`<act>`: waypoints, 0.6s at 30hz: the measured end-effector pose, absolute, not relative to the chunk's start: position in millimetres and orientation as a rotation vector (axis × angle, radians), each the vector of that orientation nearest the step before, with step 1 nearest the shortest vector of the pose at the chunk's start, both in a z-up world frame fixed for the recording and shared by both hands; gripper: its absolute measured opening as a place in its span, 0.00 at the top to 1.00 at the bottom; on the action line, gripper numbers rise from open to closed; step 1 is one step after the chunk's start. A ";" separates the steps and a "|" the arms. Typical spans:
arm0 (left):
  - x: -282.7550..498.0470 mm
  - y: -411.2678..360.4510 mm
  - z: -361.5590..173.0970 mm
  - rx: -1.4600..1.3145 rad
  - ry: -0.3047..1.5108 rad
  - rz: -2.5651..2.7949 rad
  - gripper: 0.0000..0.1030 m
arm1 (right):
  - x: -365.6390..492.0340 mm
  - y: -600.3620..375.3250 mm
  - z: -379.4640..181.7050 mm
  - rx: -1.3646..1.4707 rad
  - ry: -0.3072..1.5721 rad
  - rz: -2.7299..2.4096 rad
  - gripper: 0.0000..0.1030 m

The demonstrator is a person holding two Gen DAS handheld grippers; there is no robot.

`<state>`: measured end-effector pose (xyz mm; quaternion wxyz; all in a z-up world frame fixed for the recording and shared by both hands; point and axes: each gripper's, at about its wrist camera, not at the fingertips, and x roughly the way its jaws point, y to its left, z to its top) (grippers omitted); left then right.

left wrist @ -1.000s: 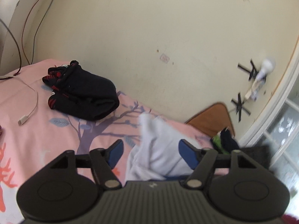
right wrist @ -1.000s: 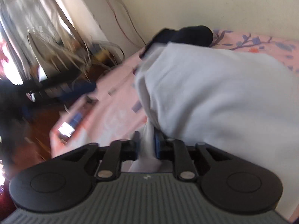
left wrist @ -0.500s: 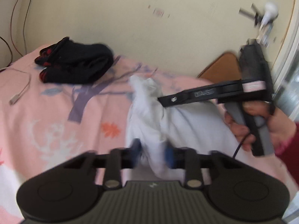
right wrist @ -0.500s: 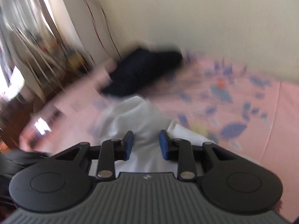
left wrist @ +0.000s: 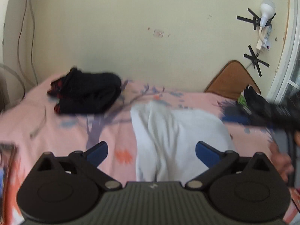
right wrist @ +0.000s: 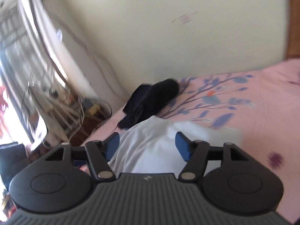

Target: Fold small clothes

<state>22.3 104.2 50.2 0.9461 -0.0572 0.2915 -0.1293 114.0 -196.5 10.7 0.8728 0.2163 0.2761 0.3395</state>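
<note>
- While both grippers stood released, the left gripper [left wrist: 151, 151] and right gripper [right wrist: 147, 144] straddled the white garment [left wrist: 174, 133] ahead.
- Only the left view showed the bulb [left wrist: 266, 12]; the right showed curtains [right wrist: 28, 43].

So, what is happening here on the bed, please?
A person with a gripper in each hand is folding small clothes on a pink bedsheet. A white garment lies on it. The left gripper and the right gripper are both open over it, holding nothing. A dark garment lies folded near the wall.
</note>
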 end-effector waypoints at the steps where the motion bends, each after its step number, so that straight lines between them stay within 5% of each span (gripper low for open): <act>1: 30.5 102.5 52.2 -0.117 0.598 -0.266 0.00 | 108.0 -206.7 7.4 0.475 0.580 0.686 0.26; 10: 97.3 99.4 -0.9 -0.279 0.844 -0.339 0.00 | 89.1 -228.4 -33.9 0.597 0.729 0.618 0.23; 18: 80.0 100.0 -8.5 -0.292 0.793 -0.356 0.00 | 110.4 -195.6 -41.1 0.530 0.728 0.663 0.17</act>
